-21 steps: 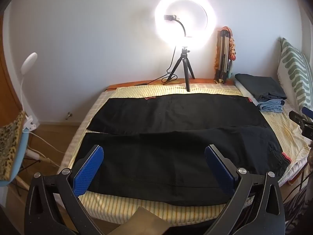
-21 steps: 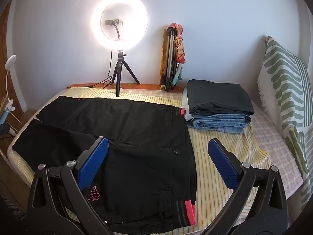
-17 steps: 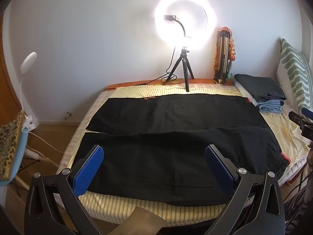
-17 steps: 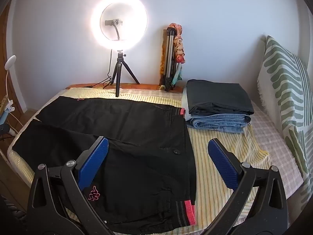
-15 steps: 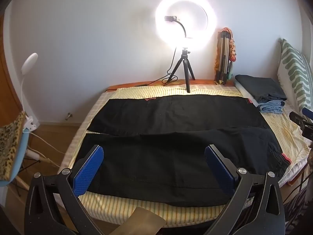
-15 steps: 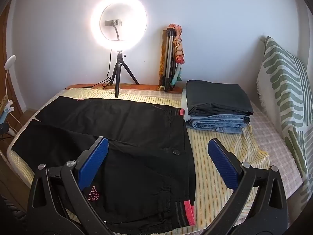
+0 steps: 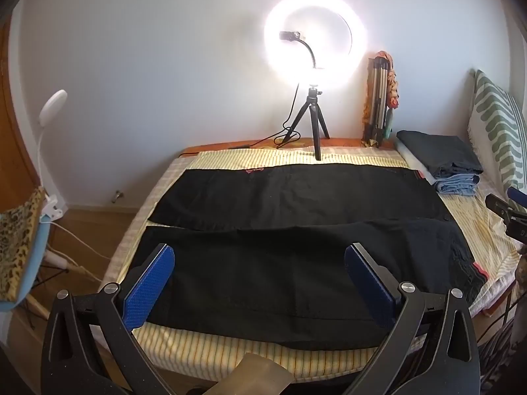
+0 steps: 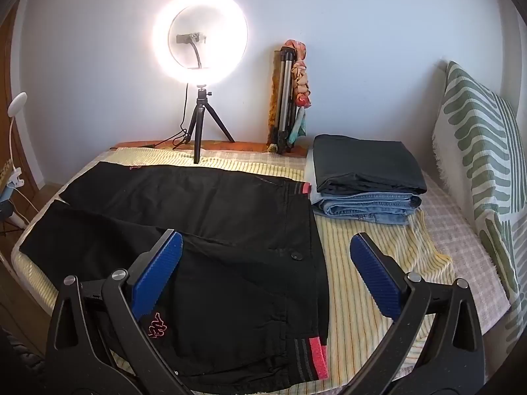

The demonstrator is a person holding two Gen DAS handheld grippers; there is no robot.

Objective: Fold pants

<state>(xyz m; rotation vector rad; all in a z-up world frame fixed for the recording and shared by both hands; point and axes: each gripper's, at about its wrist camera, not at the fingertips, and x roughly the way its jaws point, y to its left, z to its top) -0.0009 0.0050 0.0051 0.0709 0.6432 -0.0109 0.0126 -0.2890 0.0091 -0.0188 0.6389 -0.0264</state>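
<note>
Black pants (image 7: pixel 290 240) lie spread flat across the striped bed, both legs side by side, waistband with a red edge to the right (image 8: pixel 316 352). They also fill the left of the right wrist view (image 8: pixel 210 230). My left gripper (image 7: pixel 260 256) is open and empty, held above the near leg. My right gripper (image 8: pixel 266 247) is open and empty, held above the waist end. Neither touches the cloth.
A ring light on a tripod (image 7: pixel 314 65) stands at the bed's far edge. A stack of folded clothes (image 8: pixel 365 181) sits at the back right. A green patterned pillow (image 8: pixel 484 171) leans at the right. A chair (image 7: pixel 19 247) and a lamp stand on the left.
Both views have shifted very slightly; the pants and the grippers' jaws stay as they were.
</note>
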